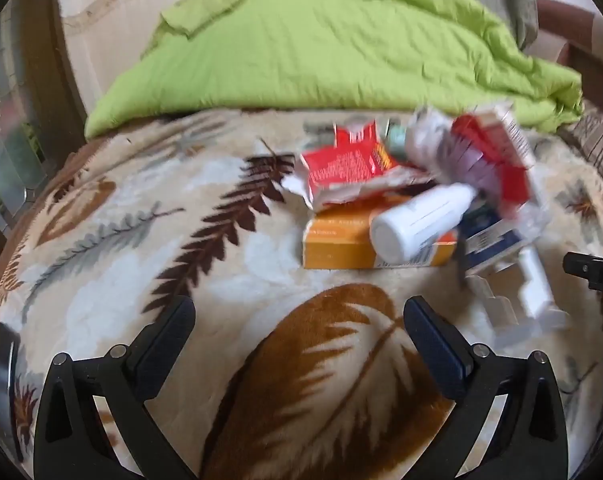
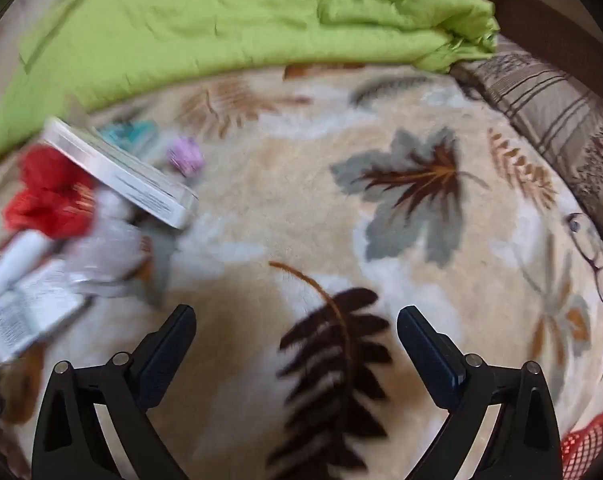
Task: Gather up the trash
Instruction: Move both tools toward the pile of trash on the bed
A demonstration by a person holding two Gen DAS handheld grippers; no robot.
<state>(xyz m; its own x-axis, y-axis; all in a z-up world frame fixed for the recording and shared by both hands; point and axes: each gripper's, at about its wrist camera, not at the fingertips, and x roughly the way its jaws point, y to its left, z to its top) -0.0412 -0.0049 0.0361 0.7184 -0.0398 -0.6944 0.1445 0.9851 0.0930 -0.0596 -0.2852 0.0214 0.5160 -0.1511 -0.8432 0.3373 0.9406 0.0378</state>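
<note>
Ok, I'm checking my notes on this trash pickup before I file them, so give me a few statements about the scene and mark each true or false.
1. Both grippers are open and hold nothing. True: the left gripper and the right gripper each show spread fingers over bare blanket.
2. The white bottle lies on its side across the orange box. True.
3. The trash pile sits on a wooden table. False: it lies on a leaf-patterned blanket.
4. The green duvet covers the trash. False: it is bunched up behind the pile.
5. A pair of glasses lies on the blanket at the right edge of the right wrist view. True.
</note>
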